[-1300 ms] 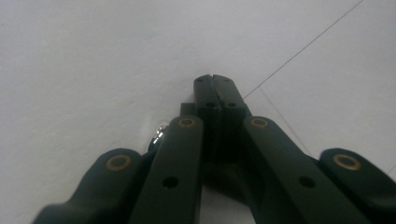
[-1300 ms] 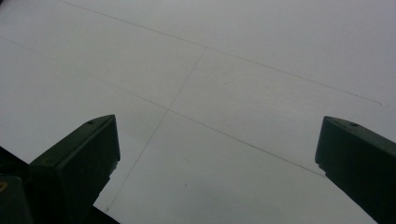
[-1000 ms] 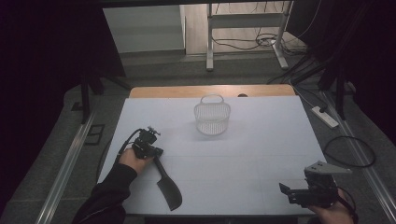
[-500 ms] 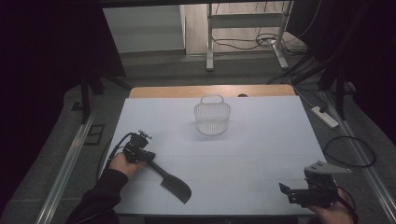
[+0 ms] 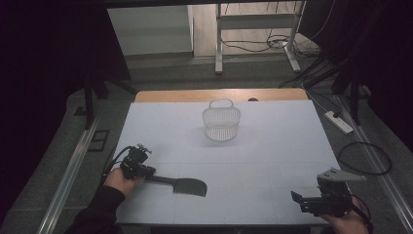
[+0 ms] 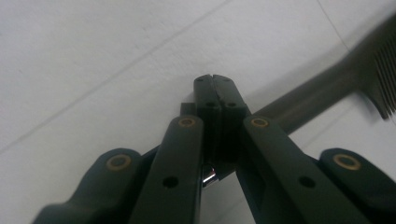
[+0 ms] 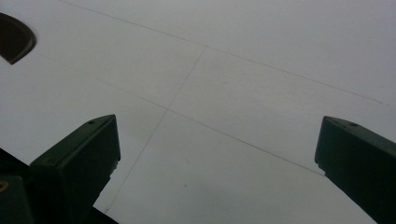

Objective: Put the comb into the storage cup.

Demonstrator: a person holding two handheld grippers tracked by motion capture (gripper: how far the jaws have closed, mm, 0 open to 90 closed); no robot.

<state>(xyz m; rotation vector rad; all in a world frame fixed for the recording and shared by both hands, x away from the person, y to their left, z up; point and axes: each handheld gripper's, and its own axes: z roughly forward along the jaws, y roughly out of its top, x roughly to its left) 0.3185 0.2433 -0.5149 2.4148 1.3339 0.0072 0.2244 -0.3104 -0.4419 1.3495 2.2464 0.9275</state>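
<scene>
Left tongs (image 5: 148, 171) are clamped tight on the handle of a dark comb (image 5: 182, 185), near the front left of the white bench (image 5: 272, 146). Right tongs (image 5: 298, 199) stand wide apart with nothing between them, low over the bench at the front right.

Biggest is the bench, flat and bare in most places. Next comes the wire basket (image 5: 221, 123), which sits upright near the far side, in the middle, well apart from the comb. It could be where the comb is meant to go.

Then the comb. It lies flat on the bench, its wide end pointing right, toward the middle. In the left gripper view the handle (image 6: 299, 103) runs out from under the closed jaws, and thin teeth (image 6: 385, 79) show at the far end.

I think the comb is light and stiff, and smooth, so it may slip or swing. The teeth look thin and could bend. The handle is the best place to hold it, closer to the wide end so it stays steady.
</scene>
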